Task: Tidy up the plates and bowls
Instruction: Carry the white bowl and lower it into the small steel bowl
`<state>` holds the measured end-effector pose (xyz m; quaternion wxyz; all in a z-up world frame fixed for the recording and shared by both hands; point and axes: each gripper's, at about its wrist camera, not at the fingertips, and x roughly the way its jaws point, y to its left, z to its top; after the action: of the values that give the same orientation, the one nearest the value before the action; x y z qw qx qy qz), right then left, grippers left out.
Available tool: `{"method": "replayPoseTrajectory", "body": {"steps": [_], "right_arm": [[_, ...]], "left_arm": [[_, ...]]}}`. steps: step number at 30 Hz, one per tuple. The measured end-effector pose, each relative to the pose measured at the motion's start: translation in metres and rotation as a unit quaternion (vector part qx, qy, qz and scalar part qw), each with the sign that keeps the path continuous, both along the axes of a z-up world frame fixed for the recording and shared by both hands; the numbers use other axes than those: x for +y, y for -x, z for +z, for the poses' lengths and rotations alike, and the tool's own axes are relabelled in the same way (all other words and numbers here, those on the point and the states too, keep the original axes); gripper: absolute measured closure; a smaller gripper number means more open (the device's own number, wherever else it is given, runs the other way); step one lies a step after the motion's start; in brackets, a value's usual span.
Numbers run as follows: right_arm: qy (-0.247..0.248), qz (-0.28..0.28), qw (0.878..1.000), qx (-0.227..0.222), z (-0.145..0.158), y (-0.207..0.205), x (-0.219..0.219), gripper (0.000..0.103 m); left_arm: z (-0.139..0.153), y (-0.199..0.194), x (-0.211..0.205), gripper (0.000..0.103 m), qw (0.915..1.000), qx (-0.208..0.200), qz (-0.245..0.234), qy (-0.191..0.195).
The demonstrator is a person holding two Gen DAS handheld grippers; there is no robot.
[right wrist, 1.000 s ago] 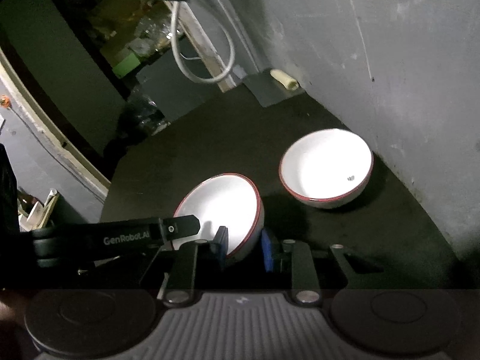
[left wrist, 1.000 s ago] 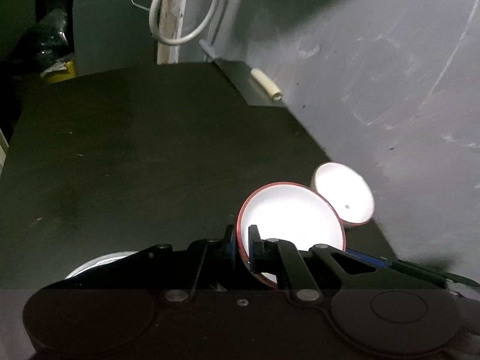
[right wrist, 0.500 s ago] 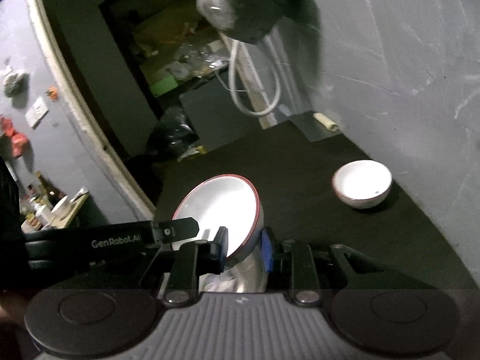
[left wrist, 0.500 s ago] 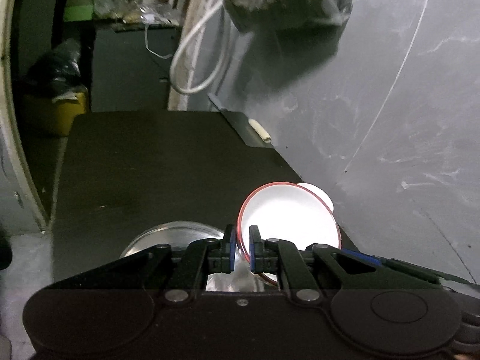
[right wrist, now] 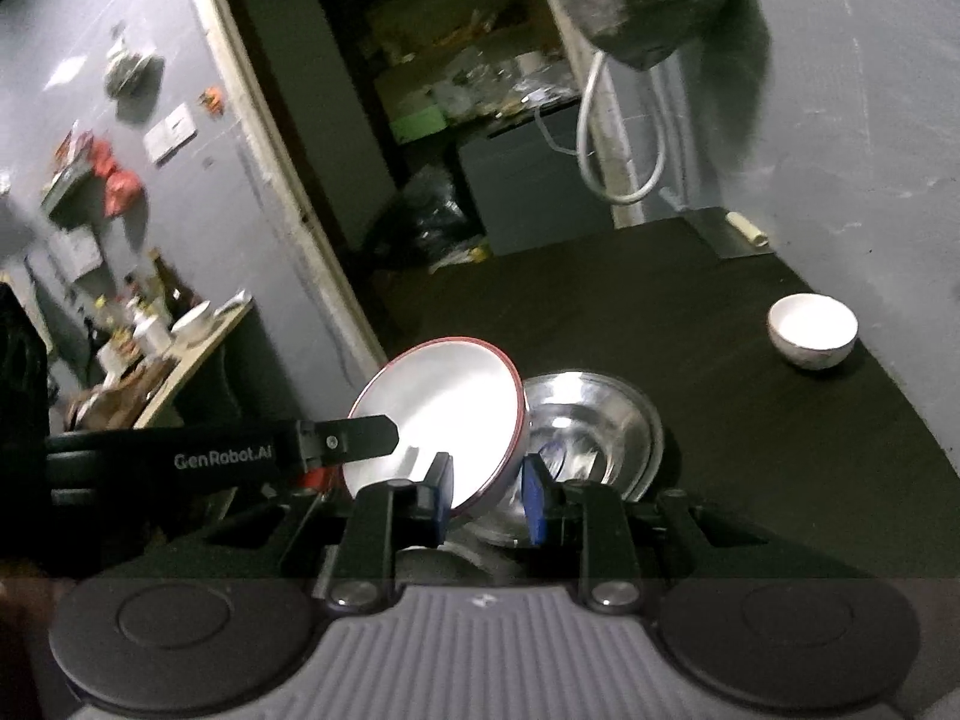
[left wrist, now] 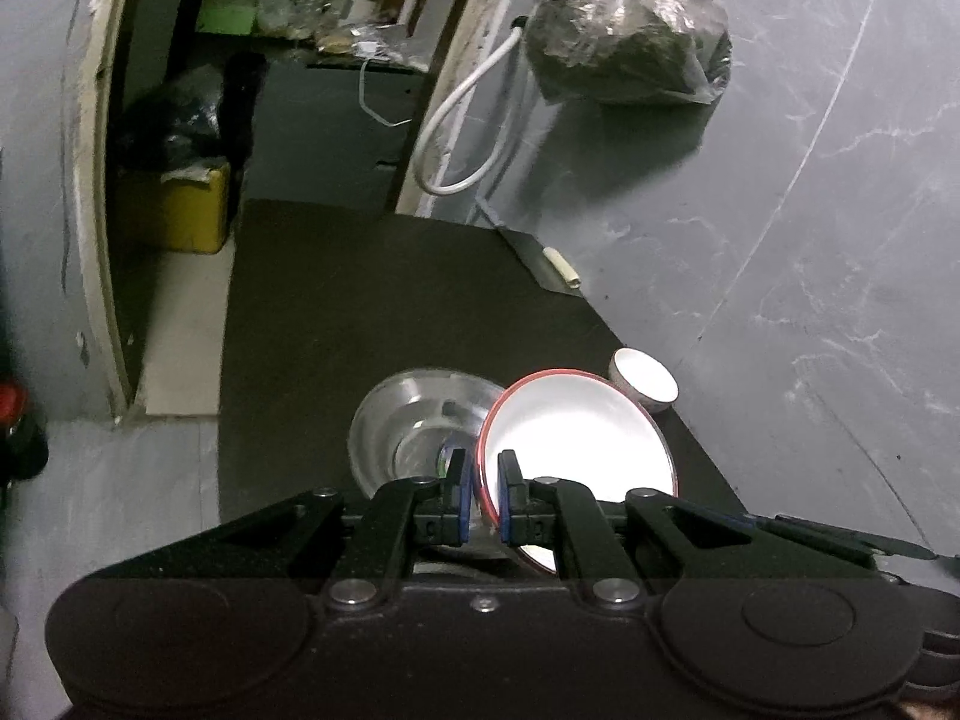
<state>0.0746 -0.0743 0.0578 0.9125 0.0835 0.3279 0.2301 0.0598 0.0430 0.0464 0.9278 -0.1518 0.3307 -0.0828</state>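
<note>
A white bowl with a red rim (left wrist: 576, 438) is held tilted above the black counter (left wrist: 360, 312). My left gripper (left wrist: 483, 501) is shut on its rim. The same bowl shows in the right wrist view (right wrist: 438, 414), where my right gripper (right wrist: 487, 495) straddles its lower edge with the jaws apart. A steel bowl (left wrist: 414, 420) sits on the counter just below and behind the held bowl; it also shows in the right wrist view (right wrist: 594, 420). A second white bowl (left wrist: 643, 381) stands upright near the grey wall, also seen in the right wrist view (right wrist: 811, 330).
A grey wall (left wrist: 810, 210) borders the counter on the right. A full plastic bag (left wrist: 627, 42) and a white cable loop (left wrist: 462, 132) hang at the far end. A small cream roll (left wrist: 561, 267) lies at the back. A cluttered side table (right wrist: 174, 330) stands far left.
Both grippers have lifted and pulled back with the red-rimmed bowl. The second white bowl now looks farther away, and the steel bowl has come fully into view beneath.
</note>
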Motion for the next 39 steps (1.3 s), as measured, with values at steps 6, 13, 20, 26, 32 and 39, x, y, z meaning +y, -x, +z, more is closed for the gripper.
{"method": "replayPoseTrajectory", "body": {"steps": [6, 13, 20, 26, 32, 39], "right_arm": [[0.032, 0.027, 0.999, 0.026, 0.0, 0.008, 0.01, 0.075], [0.065, 0.063, 0.993, 0.08, -0.01, 0.007, 0.026, 0.075], [0.071, 0.082, 0.984, 0.14, -0.029, -0.003, 0.029, 0.075], [0.081, 0.094, 0.978, 0.167, -0.04, -0.013, 0.034, 0.075], [0.086, 0.104, 0.973, 0.189, -0.047, -0.02, 0.04, 0.075], [0.091, 0.114, 0.969, 0.201, -0.051, -0.023, 0.047, 0.074]], "left_arm": [[-0.01, 0.021, 0.006, 0.094, 0.9997, 0.021, 0.011, 0.012], [-0.029, 0.027, 0.014, 0.094, 0.996, 0.084, 0.026, 0.016], [-0.041, 0.024, 0.015, 0.094, 0.9897, 0.139, 0.035, -0.007], [-0.05, 0.019, 0.013, 0.094, 0.9823, 0.181, 0.041, -0.024], [-0.056, 0.014, 0.01, 0.094, 0.9763, 0.208, 0.044, -0.038], [-0.058, 0.012, 0.011, 0.094, 0.9727, 0.222, 0.047, -0.049]]}}
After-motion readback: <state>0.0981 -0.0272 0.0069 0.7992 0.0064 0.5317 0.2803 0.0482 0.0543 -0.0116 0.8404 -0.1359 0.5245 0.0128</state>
